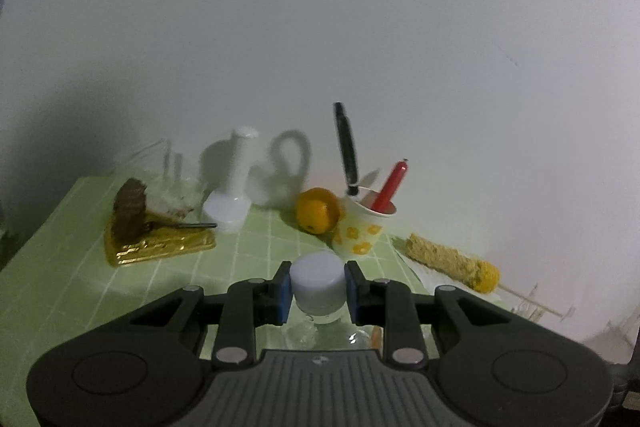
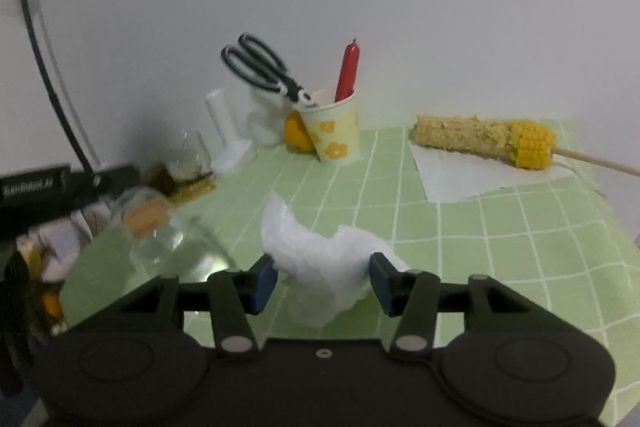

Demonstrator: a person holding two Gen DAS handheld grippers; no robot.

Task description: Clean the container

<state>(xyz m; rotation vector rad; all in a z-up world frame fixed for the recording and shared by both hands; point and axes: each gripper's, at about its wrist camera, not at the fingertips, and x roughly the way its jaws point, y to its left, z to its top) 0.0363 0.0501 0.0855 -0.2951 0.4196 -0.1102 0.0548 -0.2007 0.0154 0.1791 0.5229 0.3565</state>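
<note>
In the left wrist view, the left claw (image 1: pixel 317 287) sits at the lower centre of the frame, its blue pads (image 1: pixel 284 289) pressed on either side of the white cap (image 1: pixel 317 283) of a clear container (image 1: pixel 326 333), whose glass body shows just below the cap. Above it on the green gridded desk (image 1: pixel 60 275) stand a flowered paper cup (image 1: pixel 362 227) holding a red pen (image 1: pixel 390 187), an orange (image 1: pixel 317 210) touching the cup's left side, a white vase (image 1: pixel 232 195), and chocolate cake on a gold board (image 1: pixel 156 245) at left. A partly eaten corn cob (image 1: pixel 452 261) lies at right. In the right wrist view, the right claw (image 2: pixel 322 281) at lower centre grips a crumpled white tissue (image 2: pixel 324 259) with its jaws fairly wide. The container appears blurred at centre left (image 2: pixel 160 239). Scissors (image 2: pixel 264 67) lean out of the cup (image 2: pixel 332 135) at upper centre, and the corn rests on a white napkin (image 2: pixel 460 179) at right.
</note>
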